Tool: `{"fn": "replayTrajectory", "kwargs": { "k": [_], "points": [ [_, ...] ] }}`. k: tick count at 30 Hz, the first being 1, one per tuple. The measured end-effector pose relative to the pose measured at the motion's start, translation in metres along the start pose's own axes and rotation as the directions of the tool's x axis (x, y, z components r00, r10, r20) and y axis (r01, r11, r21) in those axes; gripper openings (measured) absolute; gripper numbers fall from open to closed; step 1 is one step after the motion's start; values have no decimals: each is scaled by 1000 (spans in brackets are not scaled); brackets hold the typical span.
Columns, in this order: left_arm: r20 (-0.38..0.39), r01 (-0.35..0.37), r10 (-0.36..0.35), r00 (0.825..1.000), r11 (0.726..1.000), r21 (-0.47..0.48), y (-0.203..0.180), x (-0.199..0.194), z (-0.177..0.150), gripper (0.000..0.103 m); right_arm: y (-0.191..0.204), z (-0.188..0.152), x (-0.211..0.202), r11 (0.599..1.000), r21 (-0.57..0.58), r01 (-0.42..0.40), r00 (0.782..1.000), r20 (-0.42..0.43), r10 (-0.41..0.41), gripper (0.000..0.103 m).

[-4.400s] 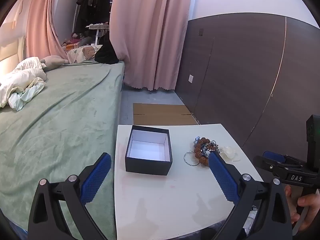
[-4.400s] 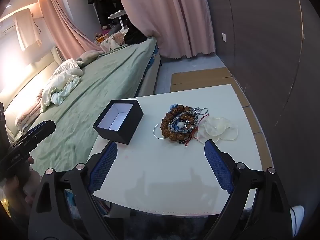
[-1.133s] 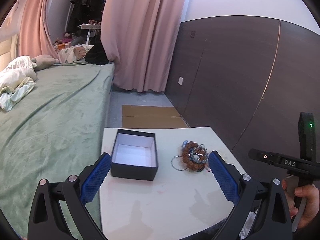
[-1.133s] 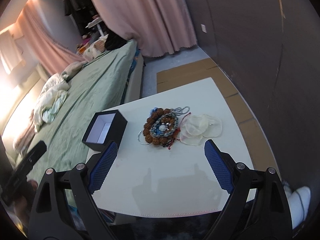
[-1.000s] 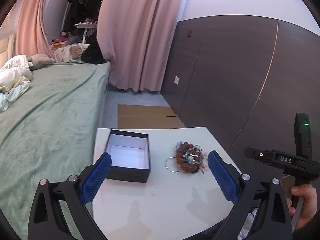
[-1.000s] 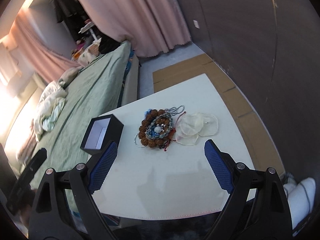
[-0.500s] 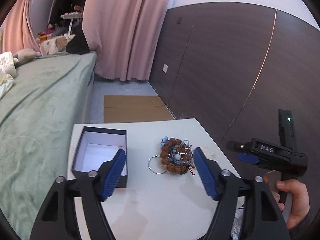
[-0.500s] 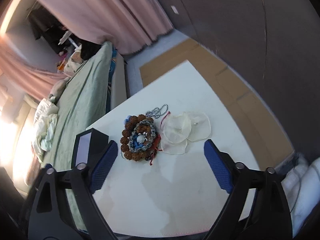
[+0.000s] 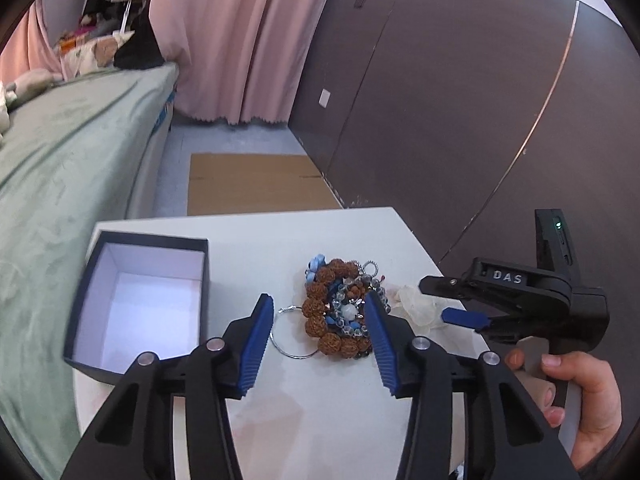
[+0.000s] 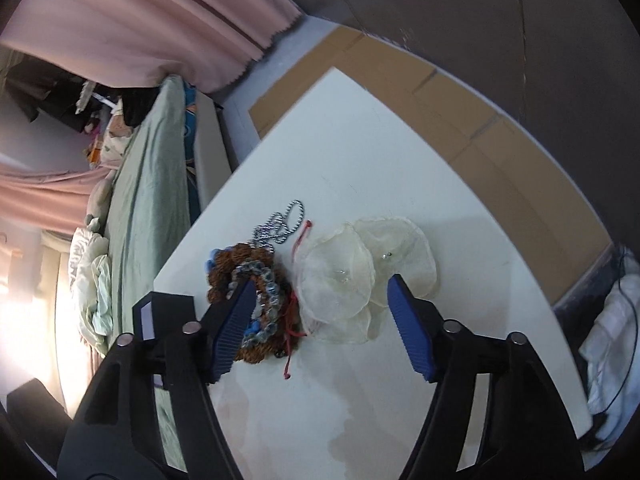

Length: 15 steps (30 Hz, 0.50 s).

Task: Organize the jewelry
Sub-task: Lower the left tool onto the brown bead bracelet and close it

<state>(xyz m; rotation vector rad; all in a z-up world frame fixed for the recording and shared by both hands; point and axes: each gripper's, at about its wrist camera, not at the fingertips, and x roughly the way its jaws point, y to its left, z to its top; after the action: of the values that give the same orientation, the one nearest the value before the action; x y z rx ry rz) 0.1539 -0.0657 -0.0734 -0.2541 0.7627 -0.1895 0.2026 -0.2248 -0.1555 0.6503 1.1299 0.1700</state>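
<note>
Surface: white table [image 9: 280,248] beside a green bed [image 9: 60,160].
Left gripper [image 9: 318,334]: jaws part-open, just been closing, empty; beads [image 9: 336,312] lie just ahead, mid-table.
Right gripper [image 10: 320,312]: part-open, closing, empty, bracketing pouches [image 10: 360,276] toward the right edge.
Box [image 9: 140,300]: open, left edge.

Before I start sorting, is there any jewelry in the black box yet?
No, the black box shows only its bare white inside.

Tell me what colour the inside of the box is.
White inside the box, with black outer walls; the left wrist view shows it best.
</note>
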Motion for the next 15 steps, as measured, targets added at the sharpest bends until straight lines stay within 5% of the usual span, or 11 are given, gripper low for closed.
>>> {"fn": "replayTrajectory", "kwargs": {
  "k": [6, 8, 9, 15],
  "points": [
    [-25, 19, -19, 1000, 999, -34, 0, 19, -2, 43, -4, 4, 10, 999, 20, 35, 999, 12, -35, 54],
    [-30, 17, -18, 999, 999, -35, -1, 24, -2, 43, -4, 6, 13, 998, 15, 57, 998, 17, -58, 31],
    [-34, 15, -17, 999, 999, -34, -2, 26, -2, 43, -6, 7, 18, 999, 22, 45, 999, -6, -45, 6],
    [-62, -2, -1, 998, 999, -37, -4, 45, -7, 42, -7, 11, 11, 999, 49, -23, 1000, 20, 22, 2]
  ]
}}
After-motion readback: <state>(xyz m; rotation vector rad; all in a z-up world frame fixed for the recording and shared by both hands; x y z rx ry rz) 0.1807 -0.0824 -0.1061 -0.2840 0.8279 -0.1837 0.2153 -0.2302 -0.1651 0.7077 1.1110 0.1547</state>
